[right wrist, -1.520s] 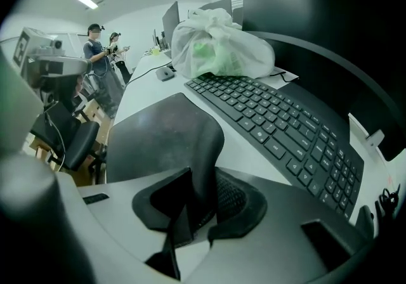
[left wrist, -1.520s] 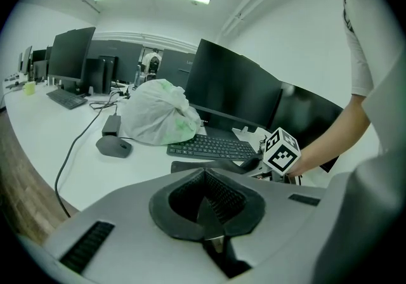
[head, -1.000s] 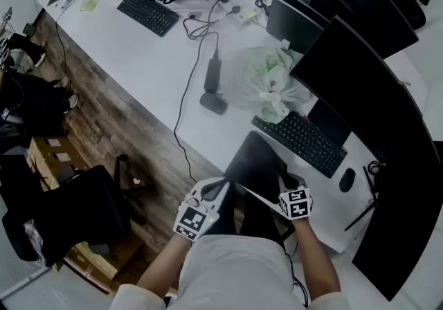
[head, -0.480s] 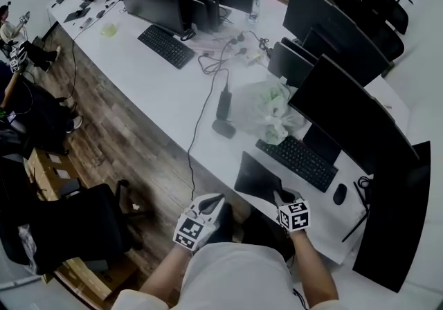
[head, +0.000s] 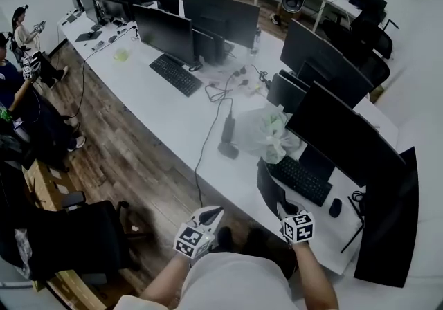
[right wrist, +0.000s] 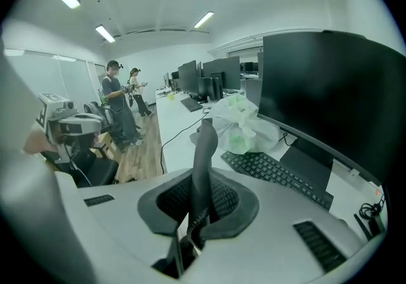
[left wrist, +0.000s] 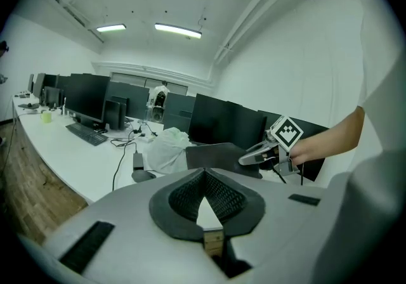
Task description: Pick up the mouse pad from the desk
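- At the near edge of the desk (head: 166, 104), my right gripper (right wrist: 200, 180) is clamped on the mouse pad (right wrist: 205, 143). The dark sheet stands edge-on between my pads and bends a little at its top.
- The strip of pad down inside those jaws is covered by the pads themselves, so I cannot see how deep the bite goes.
- In the head view the mouse pad (head: 268, 189) is held up off the desk, just in front of the keyboard (head: 299, 178). Its lower part blends into the dark around my right gripper (head: 286, 212), so its outline there is hard to trace.
- My left gripper (left wrist: 204, 174) has its jaw tips together with nothing between them. Only a small wedge of gap shows behind the tips.
- In the head view my left gripper (head: 209, 217) hangs over the wooden floor (head: 118, 156), left of the pad and apart from it.
- From the left gripper view the mouse pad (left wrist: 216, 156) is a dark slab whose far edge merges with the black screens behind. My right gripper (left wrist: 254, 157) holds its right end.
- A pale plastic bag (right wrist: 240, 125) sits beyond the keyboard (right wrist: 274, 172), and the big monitor (right wrist: 336, 96) is cut off at the right.
- The mouse (head: 335, 207) is only a small dark blob.
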